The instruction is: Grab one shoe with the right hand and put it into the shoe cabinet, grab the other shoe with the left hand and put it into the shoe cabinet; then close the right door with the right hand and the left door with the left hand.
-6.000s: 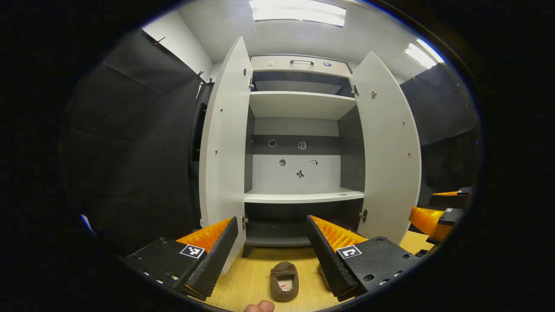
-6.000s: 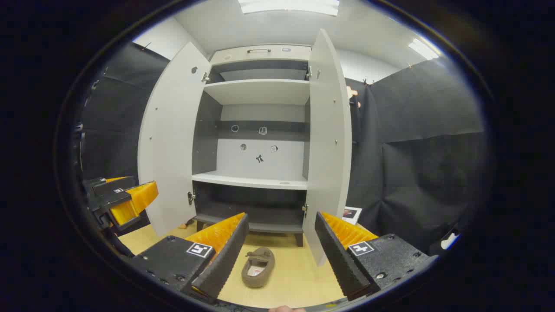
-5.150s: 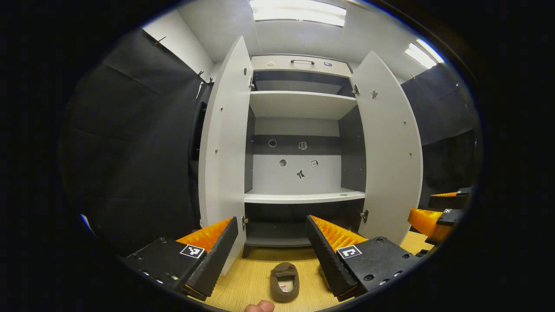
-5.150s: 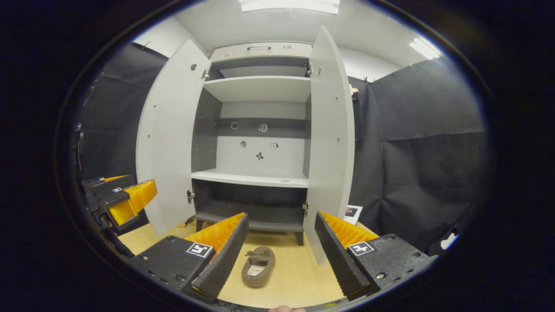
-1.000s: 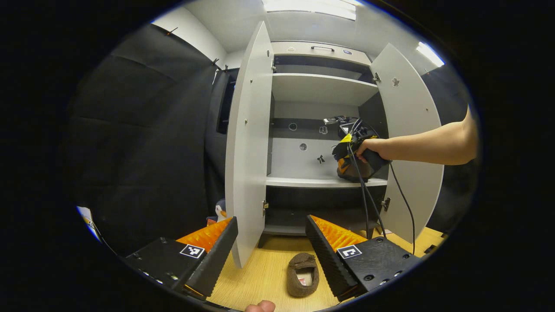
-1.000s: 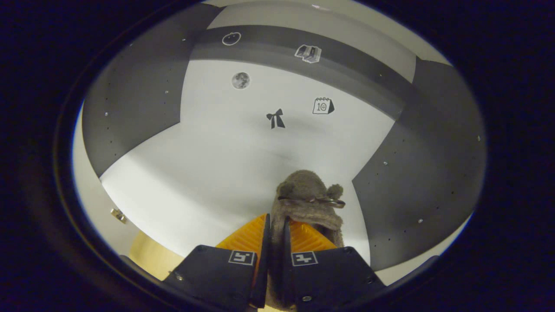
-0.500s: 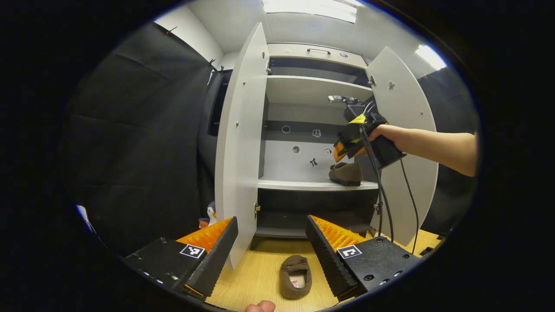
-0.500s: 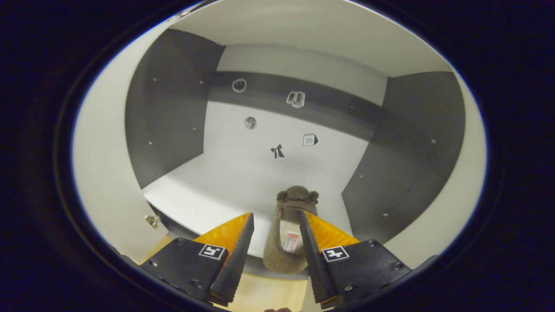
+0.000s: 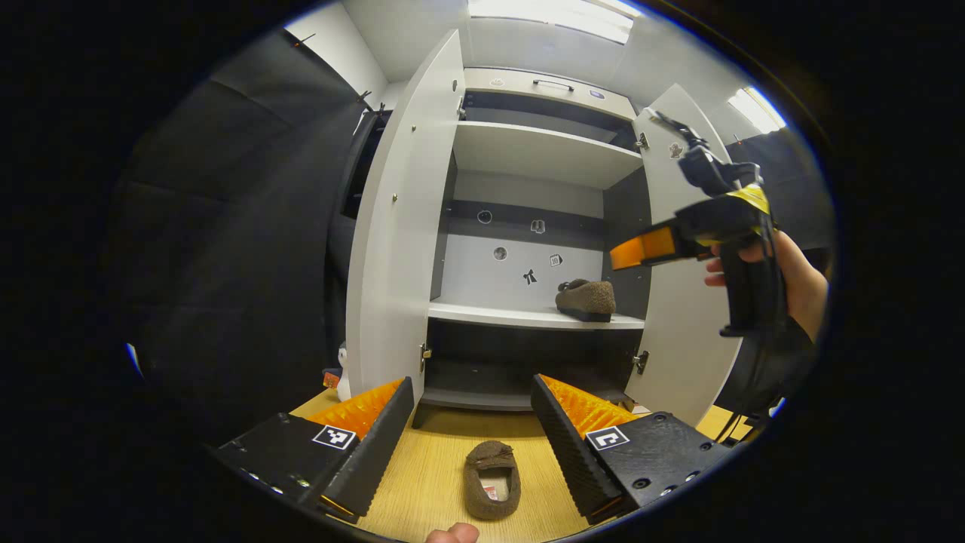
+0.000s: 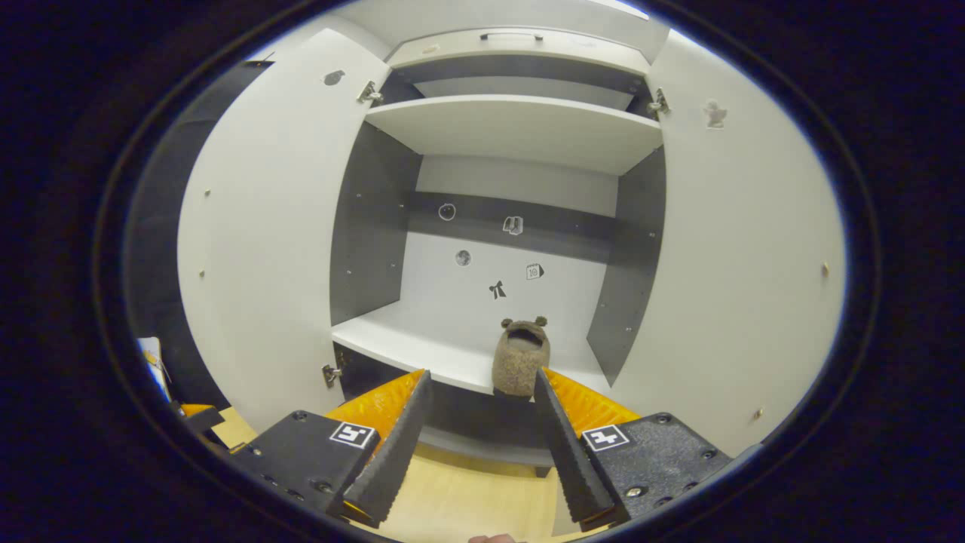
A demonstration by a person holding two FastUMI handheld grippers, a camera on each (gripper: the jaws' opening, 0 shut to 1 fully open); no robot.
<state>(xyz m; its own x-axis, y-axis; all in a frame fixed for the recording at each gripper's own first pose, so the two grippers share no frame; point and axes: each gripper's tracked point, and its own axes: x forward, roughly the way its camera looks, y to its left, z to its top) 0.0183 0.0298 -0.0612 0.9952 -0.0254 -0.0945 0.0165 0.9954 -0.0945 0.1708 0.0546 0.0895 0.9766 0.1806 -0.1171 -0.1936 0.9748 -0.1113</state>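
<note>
One brown fuzzy shoe (image 9: 586,299) rests on the right side of the cabinet's middle shelf (image 9: 490,314); it appears as the same shoe (image 10: 520,357) in the right gripper view, heel toward me. My right gripper (image 10: 479,434) hangs open in front of the shelf, apart from that shoe. In the left gripper view a hand holds the right gripper (image 9: 701,226) before the right door (image 9: 686,317). The other brown shoe (image 9: 492,489) lies on the wooden floor. My left gripper (image 9: 471,437) is open above it, fingers either side.
Both white cabinet doors stand wide open, the left door (image 9: 399,226) near my left finger. Lower dark shelf (image 9: 482,377) sits under the middle one, upper shelf (image 9: 543,151) above. A small toy (image 9: 341,377) stands on the floor left of the cabinet.
The right gripper opened, left its shoe on the middle shelf and pulled back out of the cabinet. The left gripper shifted slightly, staying open over the floor shoe.
</note>
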